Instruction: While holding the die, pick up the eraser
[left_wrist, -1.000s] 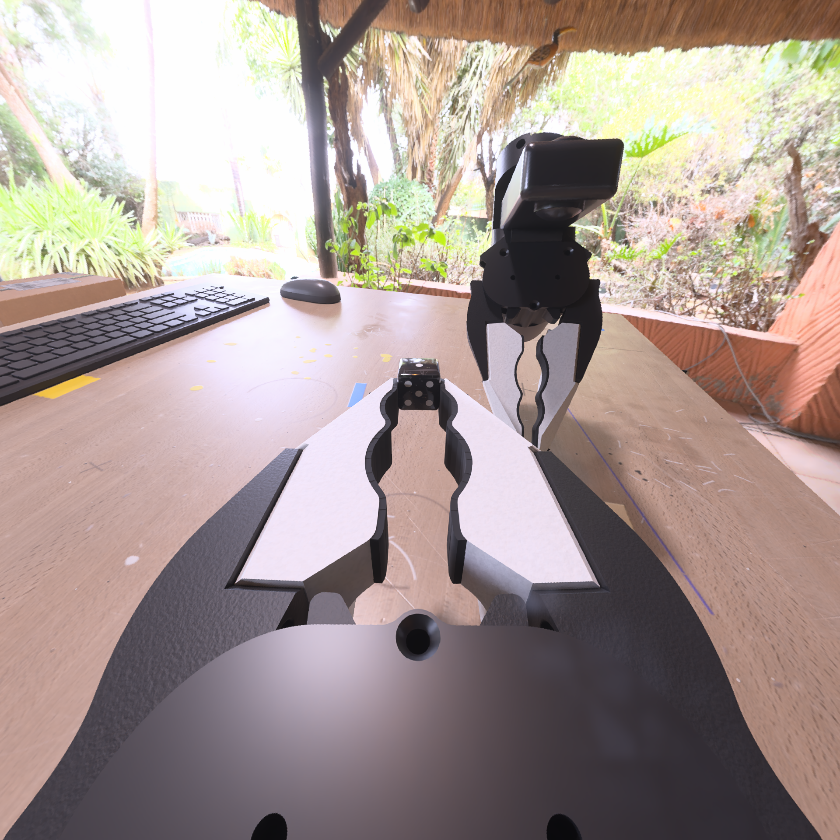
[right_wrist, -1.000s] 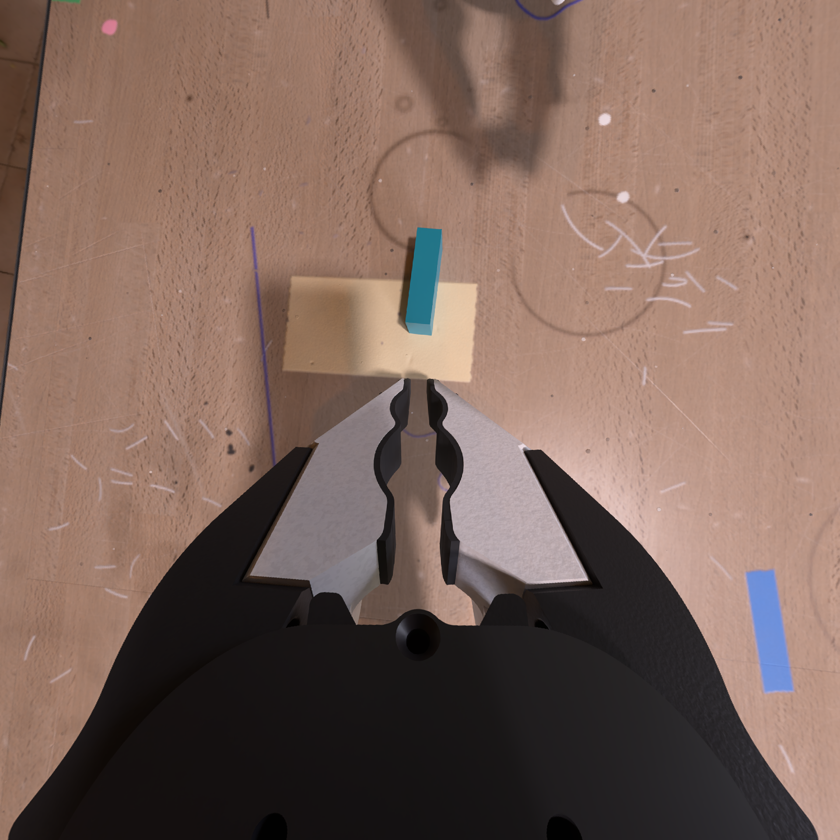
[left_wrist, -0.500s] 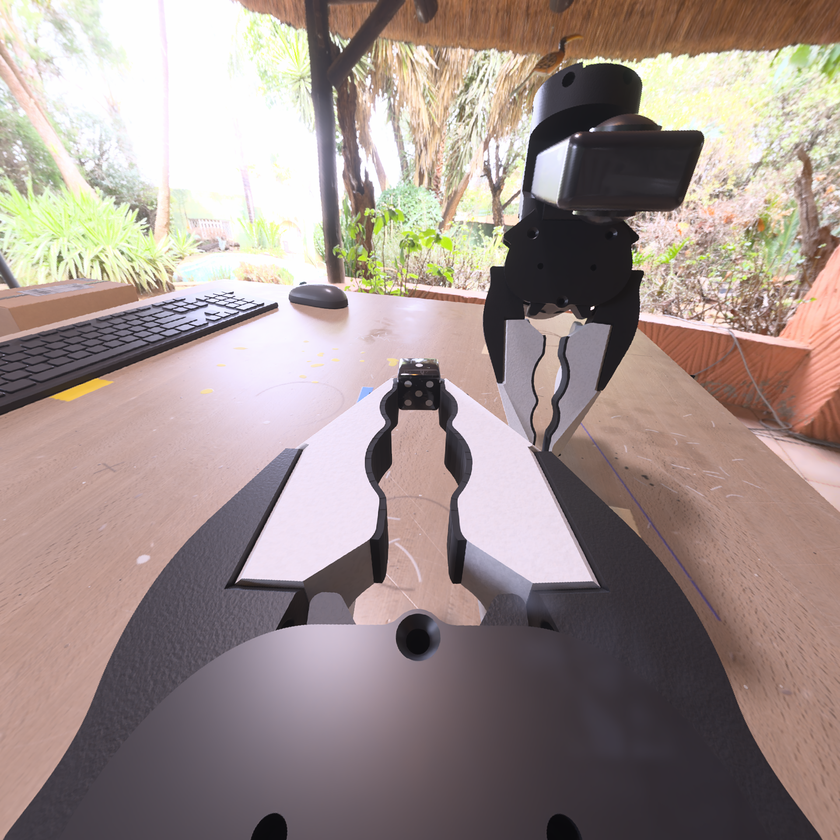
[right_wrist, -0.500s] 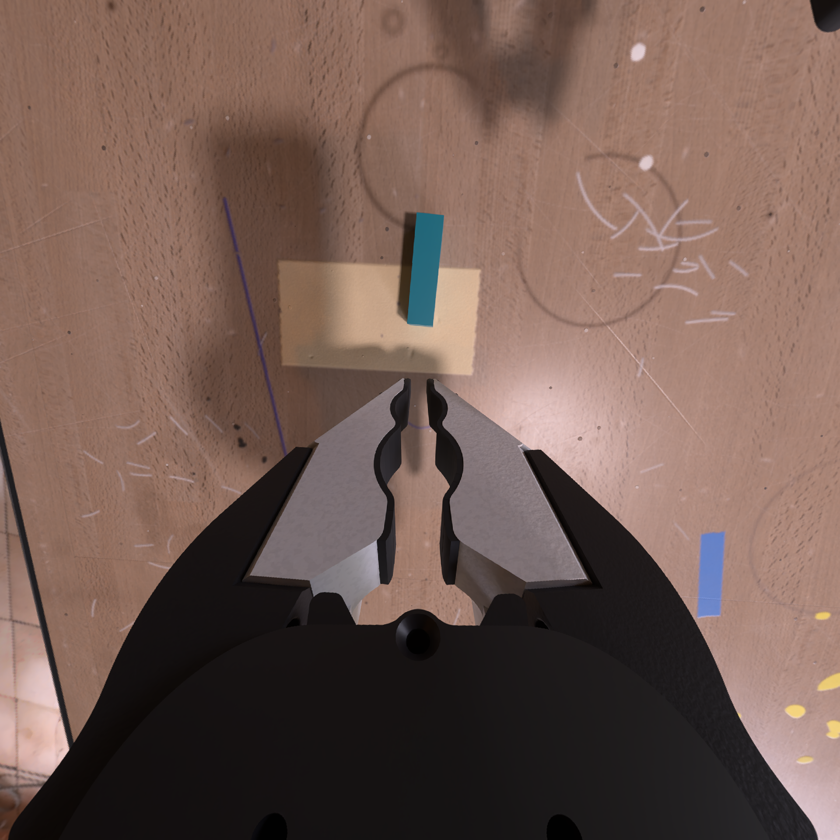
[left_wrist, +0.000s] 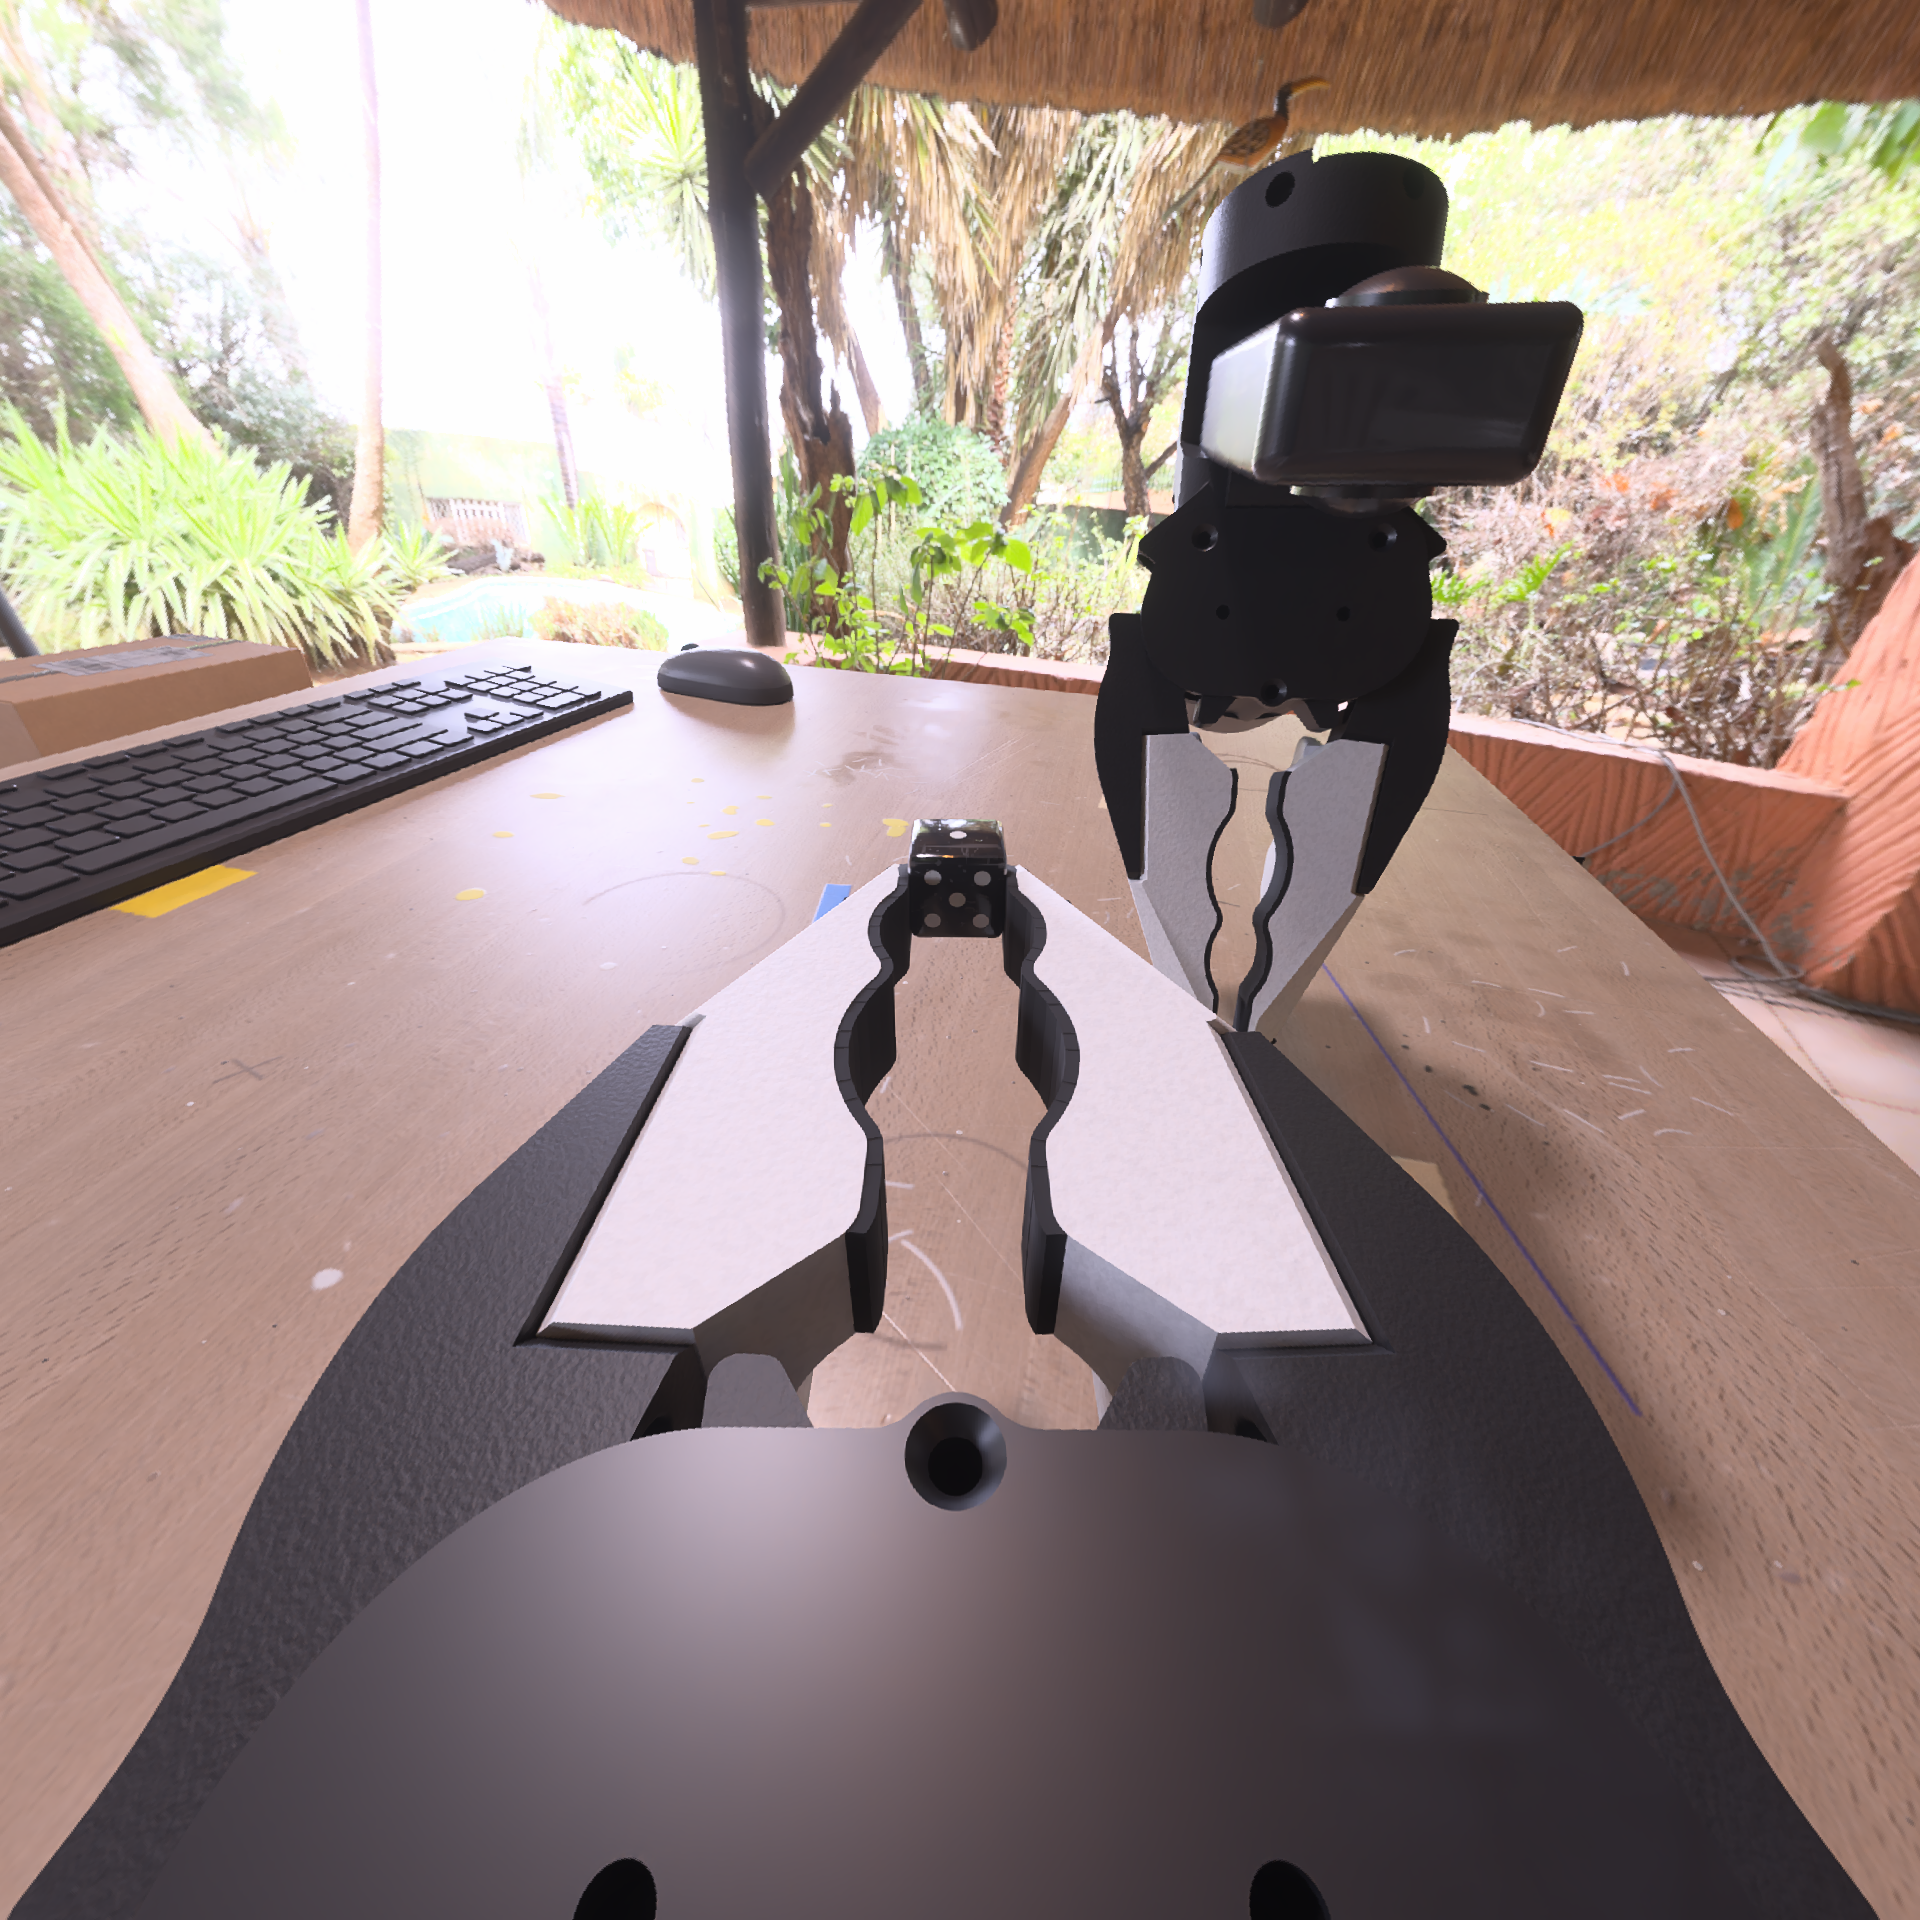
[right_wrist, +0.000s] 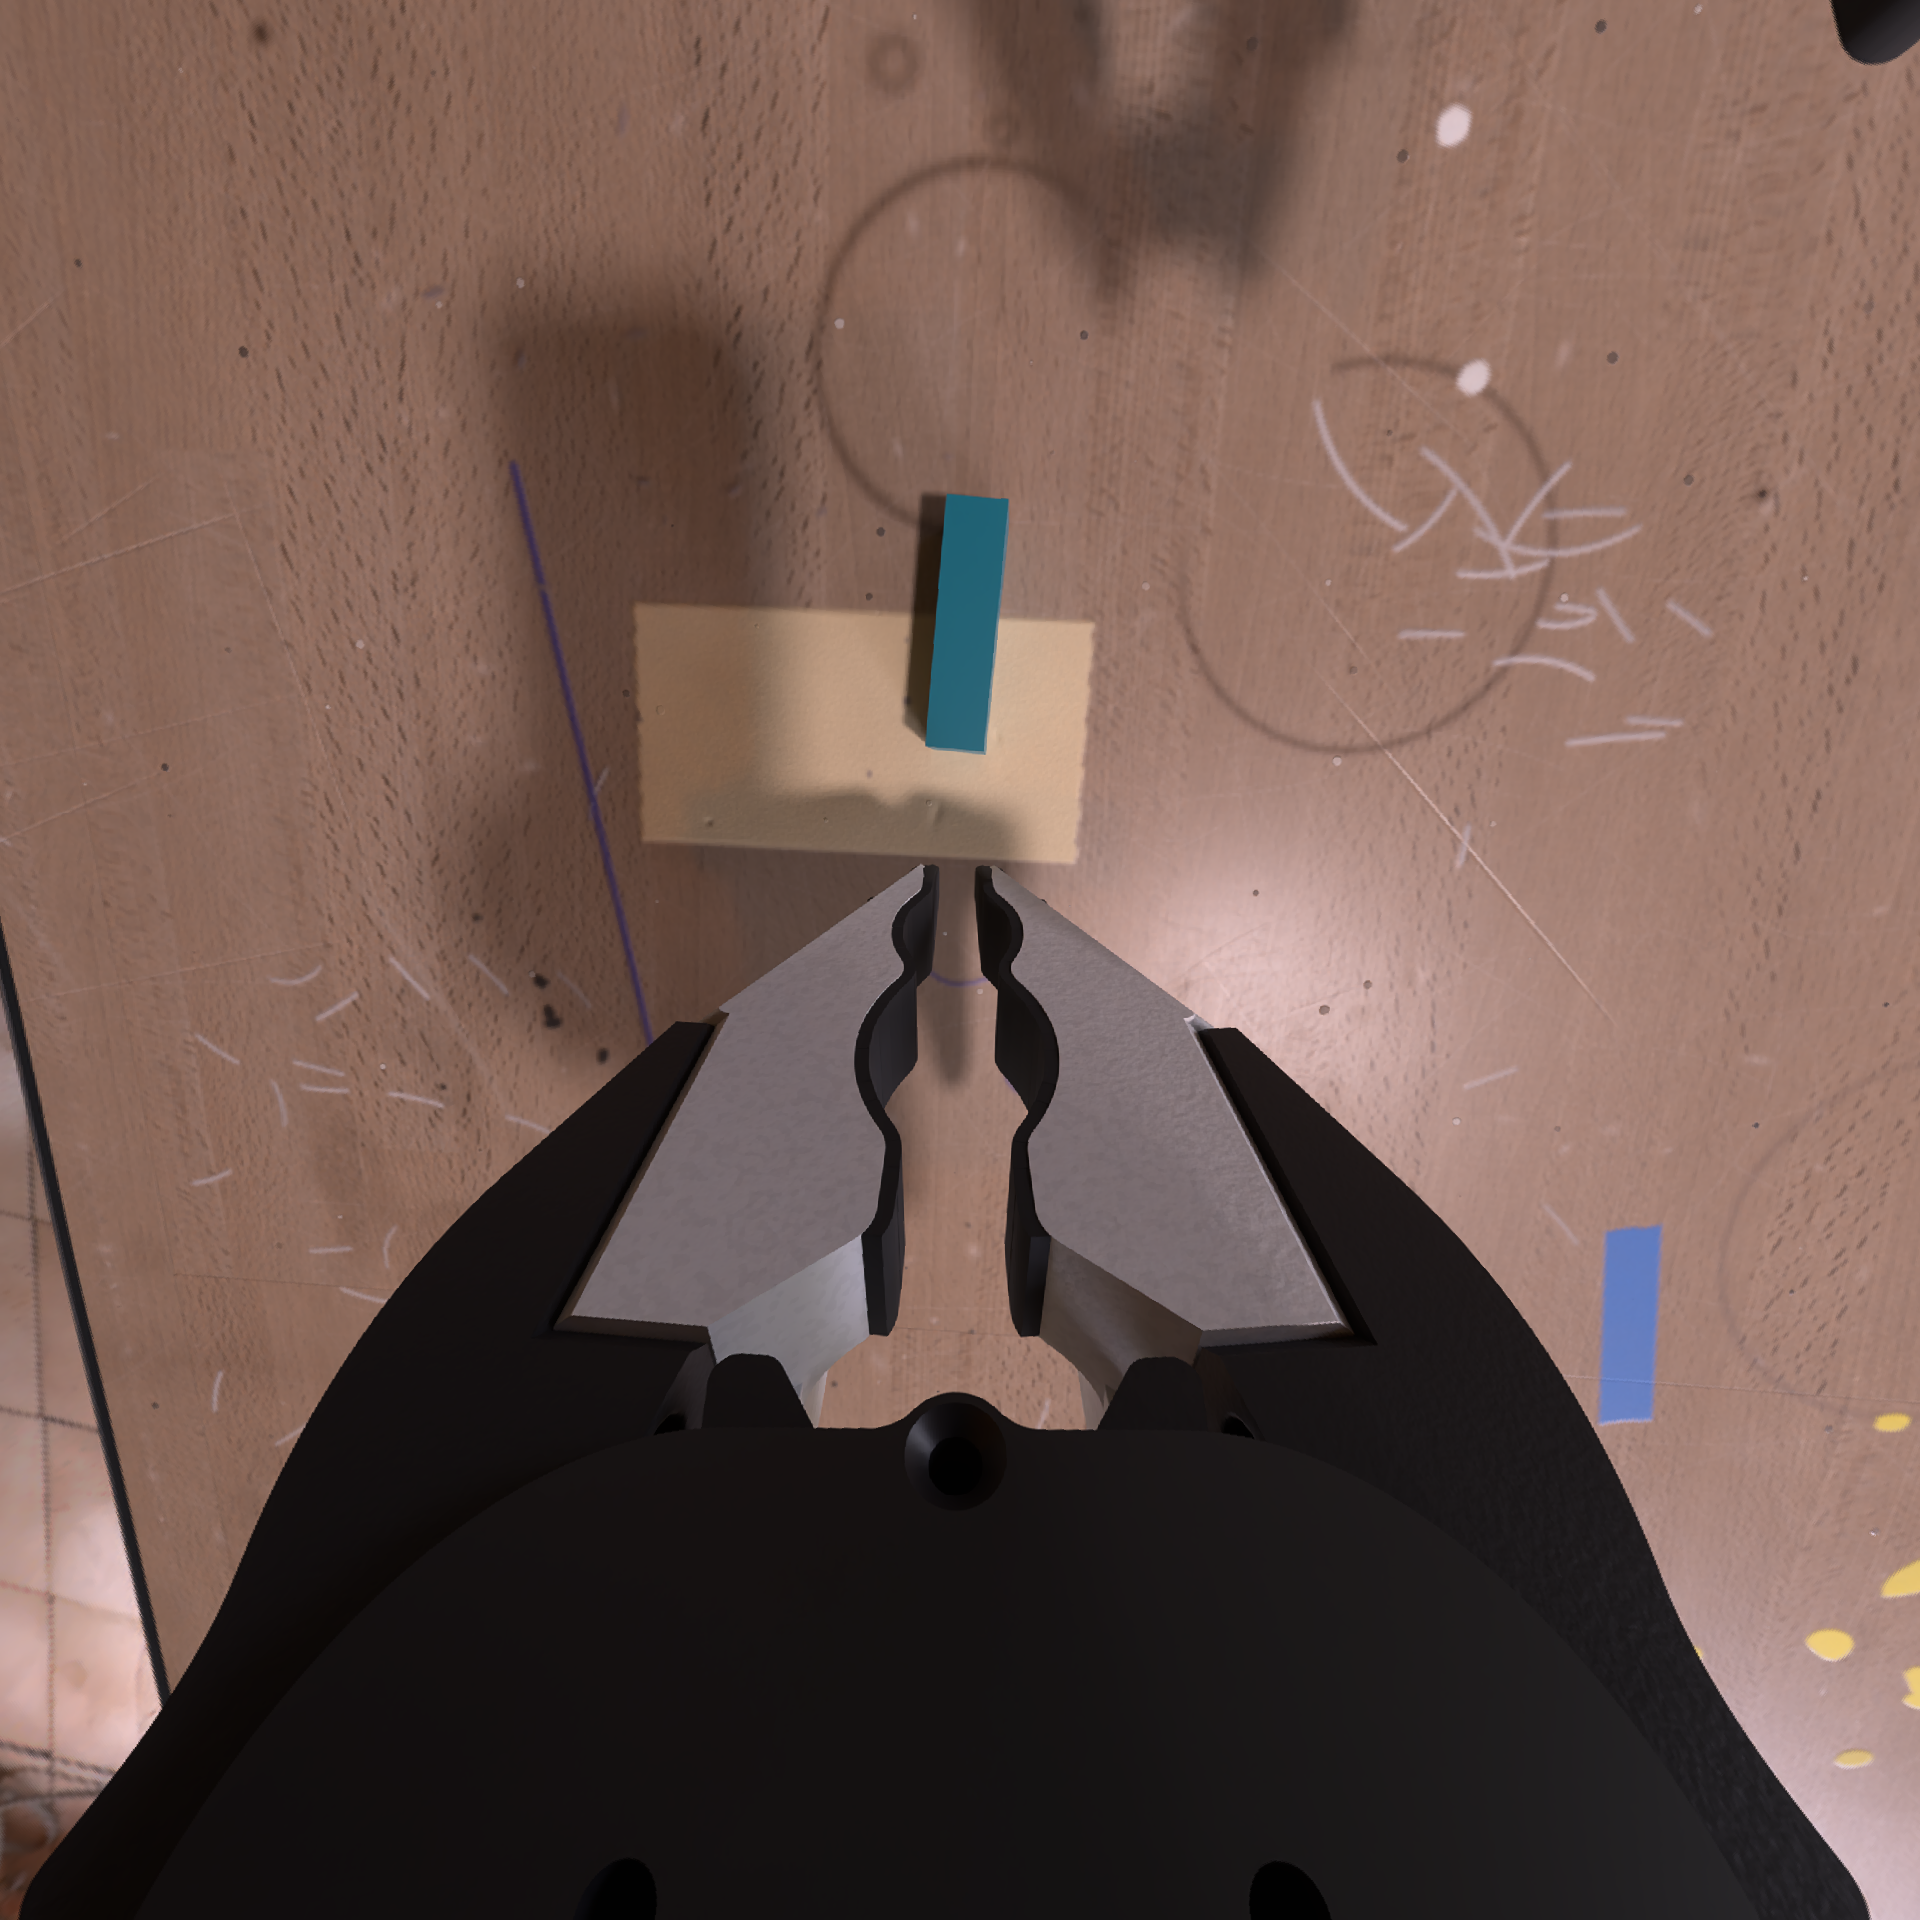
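My left gripper is shut on a black die with white pips, held at the fingertips above the wooden table. My right gripper is empty, its jaws nearly together with only a narrow slit between them. It points down at the table from above. A teal eraser lies on the table beyond its fingertips, partly on a tan patch, apart from the gripper. In the left wrist view the right gripper hangs to the right of the die, tips just above the table.
A black keyboard, a dark mouse and a cardboard box sit at the far left. A blue tape strip is on the table to the right. The table edge runs along the left of the right wrist view.
My right gripper has risen from the table, its jaws still nearly together and empty. The eraser has stayed on the tan patch. My left gripper still holds the die.
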